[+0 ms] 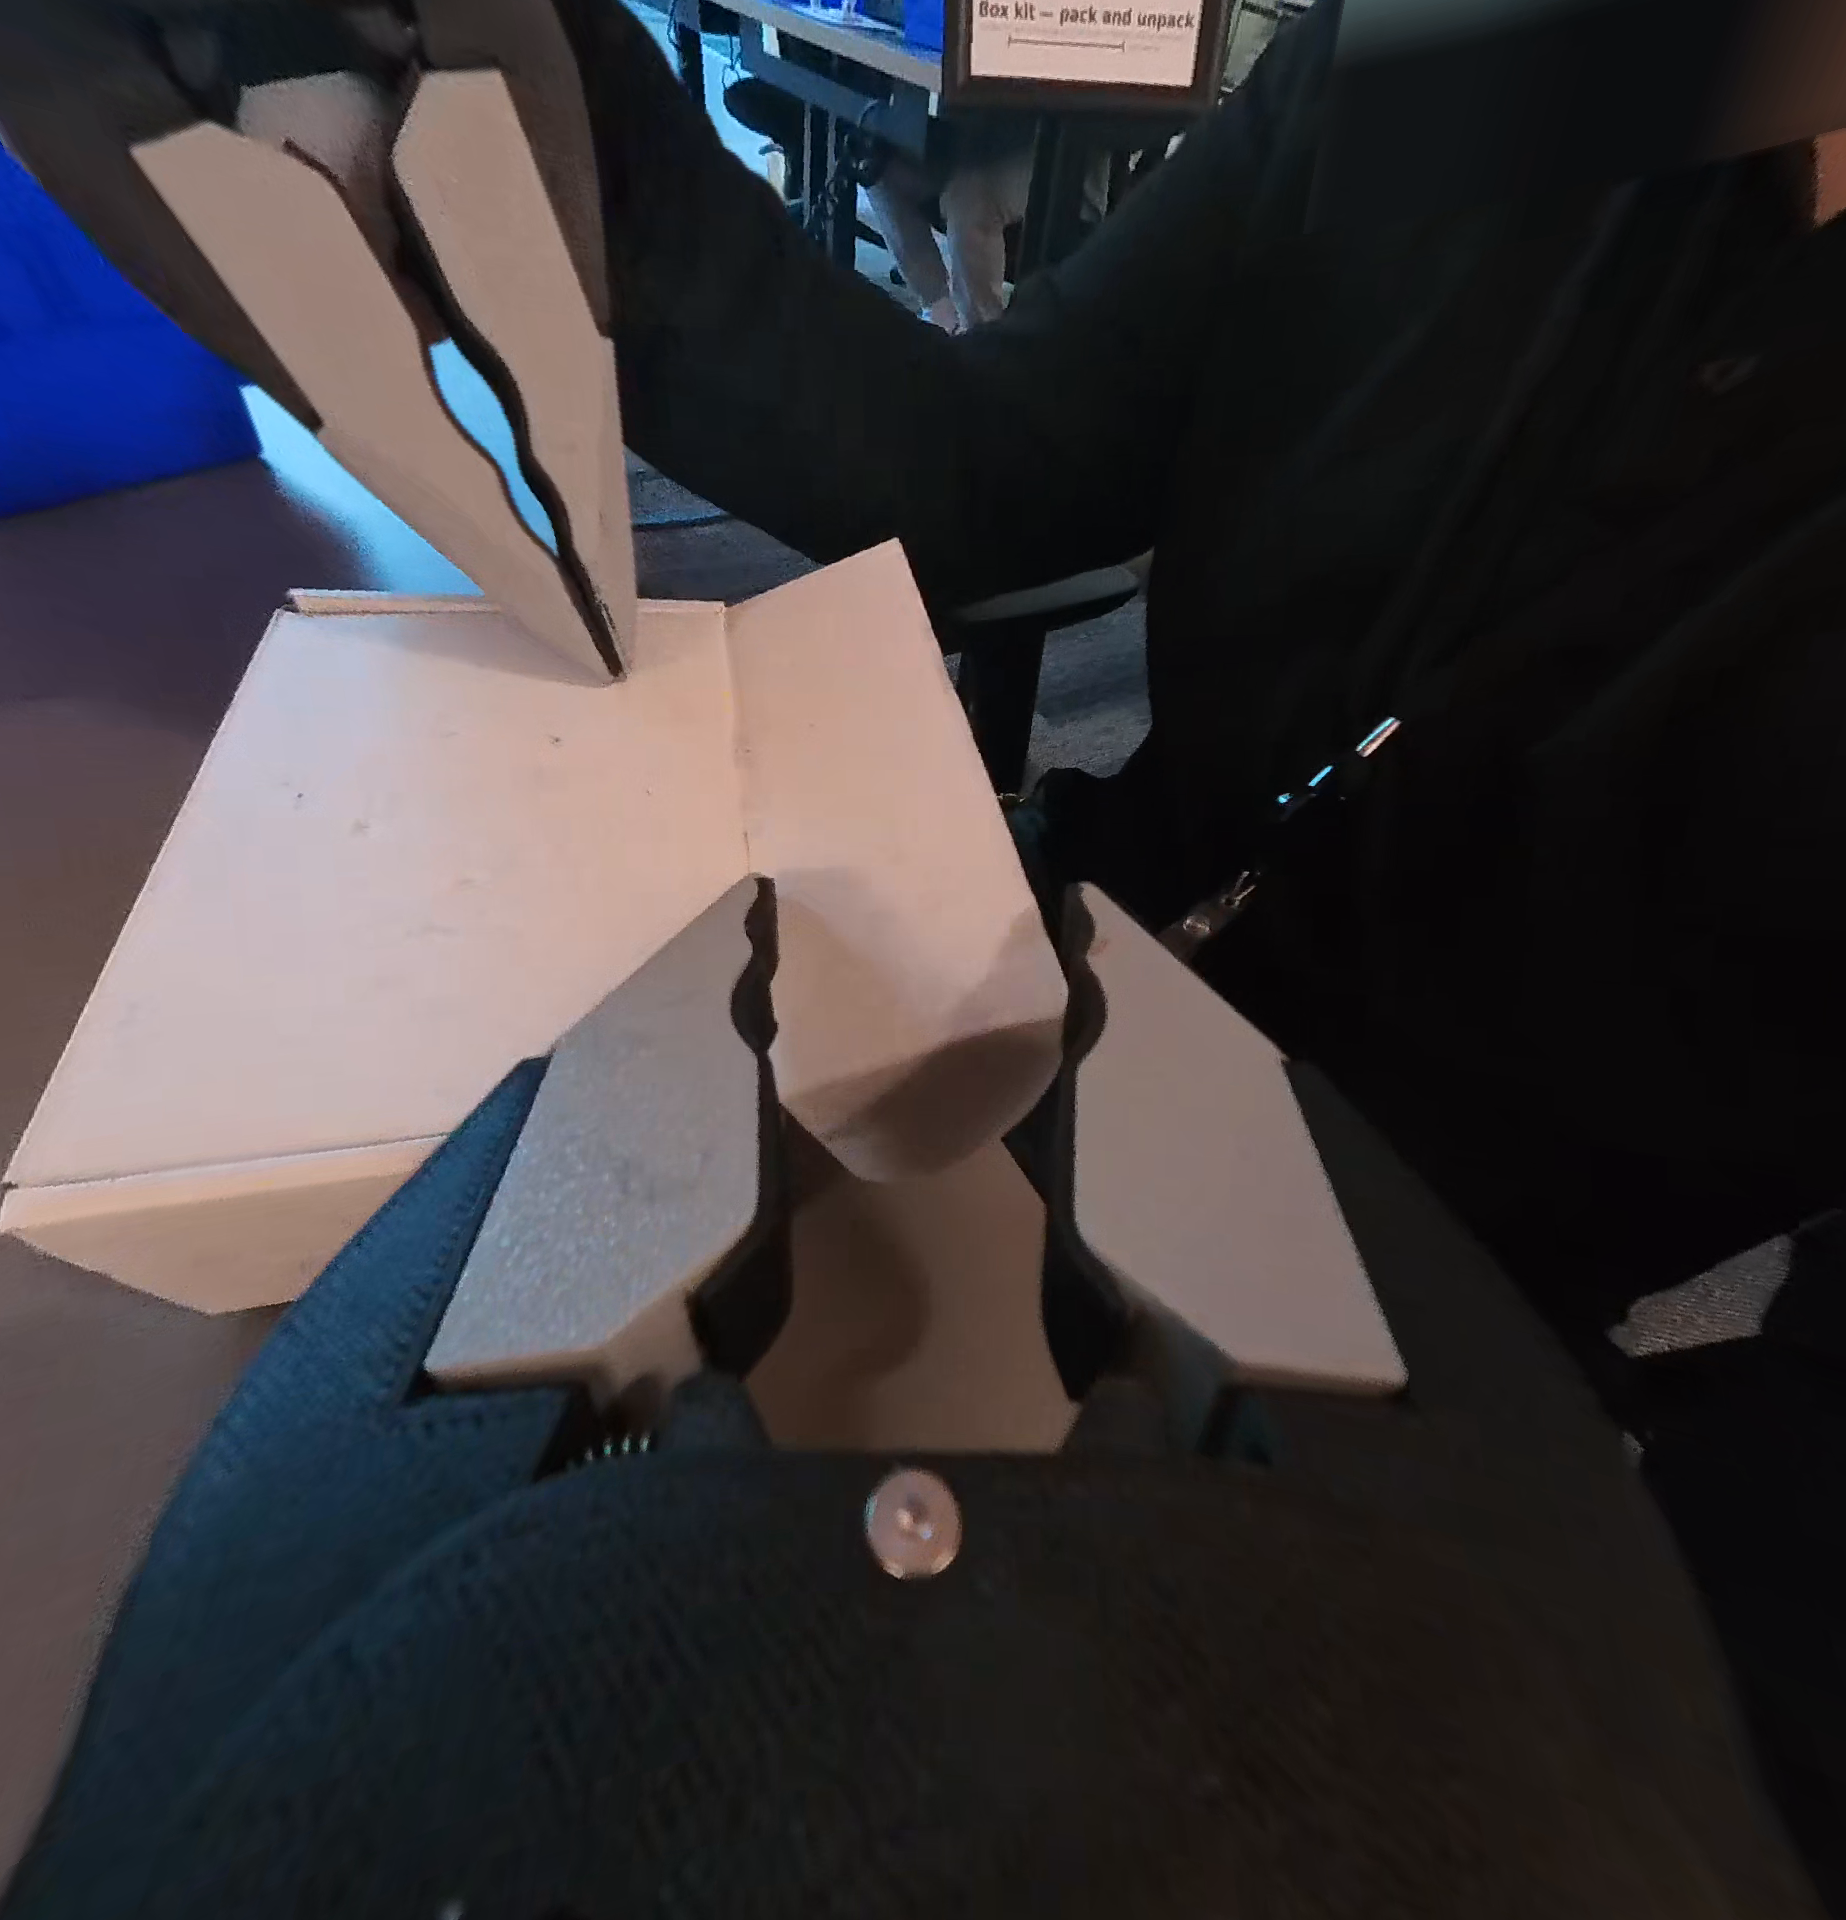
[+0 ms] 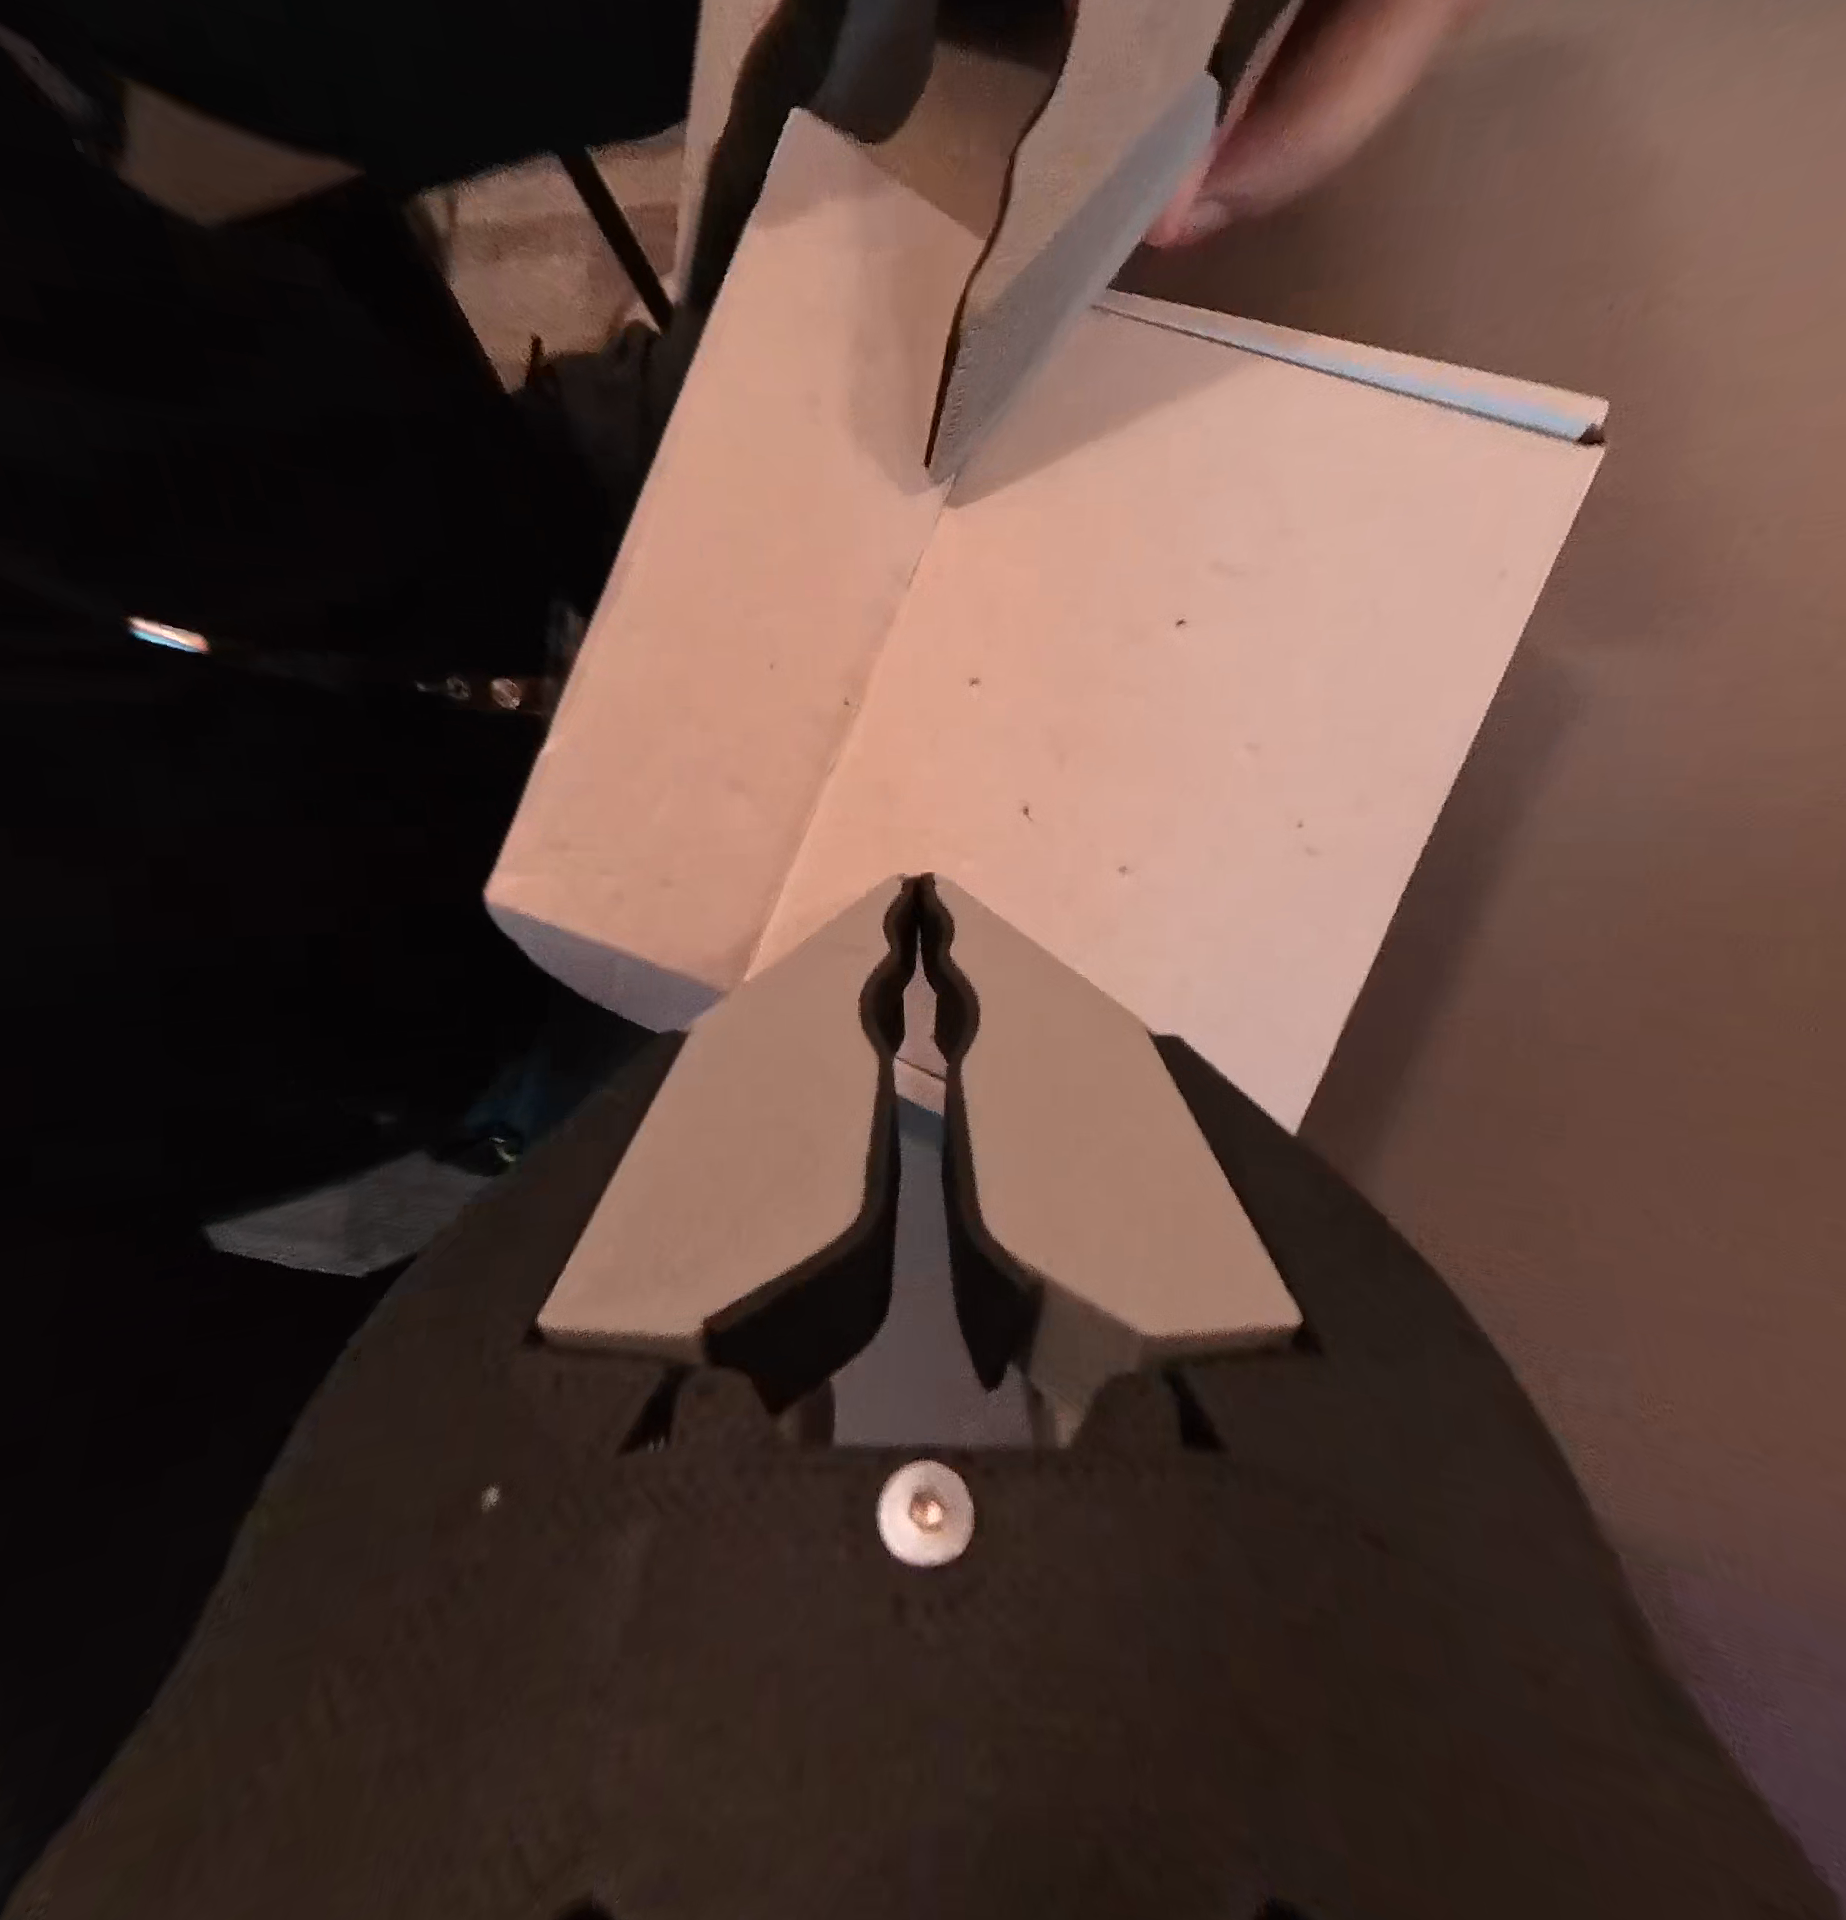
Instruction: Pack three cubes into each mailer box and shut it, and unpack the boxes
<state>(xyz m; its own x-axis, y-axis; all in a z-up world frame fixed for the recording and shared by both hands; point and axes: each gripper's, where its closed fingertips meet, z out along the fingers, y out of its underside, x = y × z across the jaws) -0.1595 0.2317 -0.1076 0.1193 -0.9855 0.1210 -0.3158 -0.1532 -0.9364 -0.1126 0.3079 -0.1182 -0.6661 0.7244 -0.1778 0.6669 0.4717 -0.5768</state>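
Observation:
A shut white mailer box [image 1: 431, 883] lies on the brown table [image 1: 119, 727]. Its front flap [image 1: 857, 779] sticks out, tilted up off the lid's crease. My left gripper [image 1: 919, 888] is open. The flap's near end stands between its fingers, one finger over the lid and the other outside the flap's edge. My right gripper [image 2: 924, 881] is shut with nothing between its pads. In the left wrist view its tip [image 1: 607, 670] rests on the lid close to the crease. The right wrist view shows the box [image 2: 1158, 727], the flap [image 2: 721, 623] and the left gripper [image 2: 815, 384] astride it. No cubes are in view.
A person in dark clothes [image 1: 1314, 520] stands close behind the box's flap side, and a hand [image 2: 1293, 125] holds the left gripper. A blue object [image 1: 67, 364] is at the far left. A framed sign [image 1: 1085, 42] stands beyond. The table edge runs under the flap. There is about 10 cm between the tips of the two grippers.

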